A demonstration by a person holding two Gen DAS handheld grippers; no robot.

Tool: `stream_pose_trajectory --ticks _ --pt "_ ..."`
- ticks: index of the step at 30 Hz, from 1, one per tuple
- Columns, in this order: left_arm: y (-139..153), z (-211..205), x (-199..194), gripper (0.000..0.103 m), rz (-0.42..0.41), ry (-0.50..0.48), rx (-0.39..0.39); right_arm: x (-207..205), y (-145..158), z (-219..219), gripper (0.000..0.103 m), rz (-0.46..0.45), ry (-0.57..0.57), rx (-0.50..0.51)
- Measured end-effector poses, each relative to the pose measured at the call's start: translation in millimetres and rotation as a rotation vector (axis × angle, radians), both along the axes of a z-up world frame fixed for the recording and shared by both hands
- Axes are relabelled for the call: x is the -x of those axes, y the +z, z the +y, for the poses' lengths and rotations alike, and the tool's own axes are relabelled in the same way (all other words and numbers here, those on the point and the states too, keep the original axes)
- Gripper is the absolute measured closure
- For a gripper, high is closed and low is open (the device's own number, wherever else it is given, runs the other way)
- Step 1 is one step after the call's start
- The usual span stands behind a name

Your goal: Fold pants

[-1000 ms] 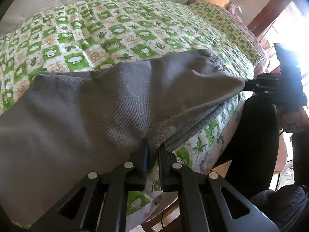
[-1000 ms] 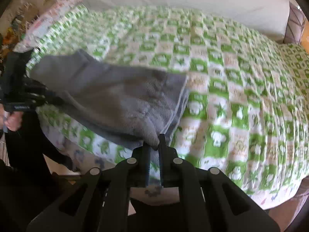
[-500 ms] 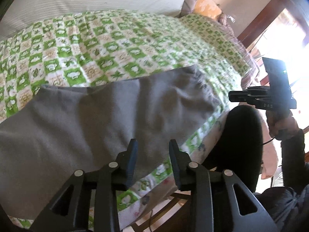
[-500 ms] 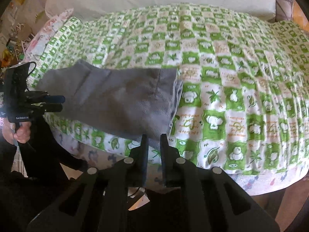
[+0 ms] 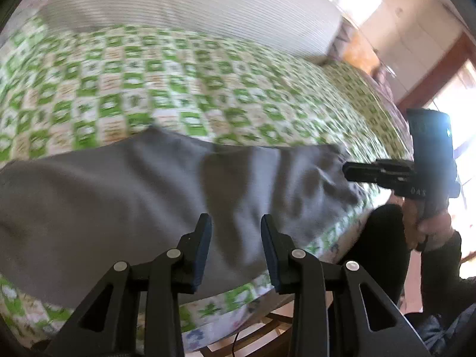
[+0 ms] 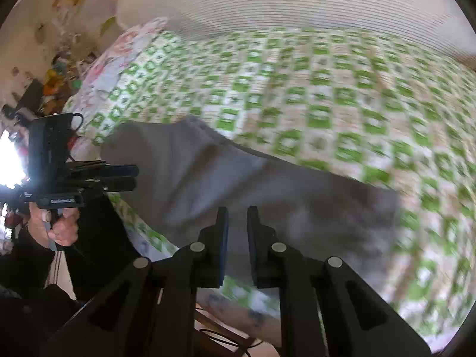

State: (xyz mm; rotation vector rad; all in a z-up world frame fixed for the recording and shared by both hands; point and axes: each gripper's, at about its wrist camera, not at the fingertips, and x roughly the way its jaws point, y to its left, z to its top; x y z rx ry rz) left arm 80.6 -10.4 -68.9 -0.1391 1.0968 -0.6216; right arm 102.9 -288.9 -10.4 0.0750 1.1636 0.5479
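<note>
Grey pants (image 5: 134,193) lie folded flat along the near edge of the bed, also visible in the right wrist view as grey pants (image 6: 267,193). My left gripper (image 5: 235,218) hovers above them, open, with nothing between its fingers. My right gripper (image 6: 238,209) is also above the cloth, open only by a narrow gap, with nothing held. Each gripper shows in the other's view: the right gripper (image 5: 346,172) sits by the pants' right end and the left gripper (image 6: 134,175) by their left end, both clear of the fabric.
A green and white checked sheet (image 5: 208,89) covers the bed, with a long white bolster (image 5: 193,9) at the far side. The person's hand (image 5: 428,223) and dark-clothed legs (image 5: 380,253) stand at the bed's near edge. Cluttered shelves (image 6: 59,83) stand at far left.
Both grippers let go of the pants' edge, opened and pulled back and up. The pants dropped flat onto the bed.
</note>
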Motion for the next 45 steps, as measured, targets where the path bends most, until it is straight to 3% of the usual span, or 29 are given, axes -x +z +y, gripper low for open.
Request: stream_pose_trajectory --ticks 7,11,19,26,31,33,34,35,37,41,45 --pt "7 58 -3 0.069 -0.011 0.155 0.012 -38 -13 47 0.089 0.033 0.061 -0.028" --pt "18 96 -1 0.059 -0.036 0.257 0.005 -58 -18 78 0.089 0.030 0.100 -0.038" --pt "21 173 3 0.057 -0.035 0.445 -0.015 -96 -43 139 0.089 0.032 0.145 0.011" --pt "5 202 2 0.053 0.024 0.525 -0.017 -111 -56 165 0.089 0.060 0.166 0.025" --pt "-3 207 -1 0.052 0.085 0.572 -0.036 -106 -48 207 0.089 0.044 0.283 0.004" --pt "-6 203 -1 0.051 0.116 0.599 -0.062 -105 -46 236 0.085 0.034 0.357 0.014" --pt "-8 202 -1 0.050 0.128 0.614 -0.074 -106 -46 252 0.075 0.028 0.392 0.019" --pt "-12 201 1 0.050 0.147 0.631 -0.078 -107 -46 261 0.058 0.022 0.411 0.020" --pt "-22 196 2 0.050 0.186 0.644 -0.048 -109 -46 285 0.043 0.004 0.450 0.021" --pt "-36 189 5 0.050 0.205 0.648 0.045 -119 -50 325 0.043 -0.034 0.511 0.075" --pt "-29 191 4 0.054 0.155 0.672 0.080 -128 -69 345 0.043 -0.027 0.560 0.120"
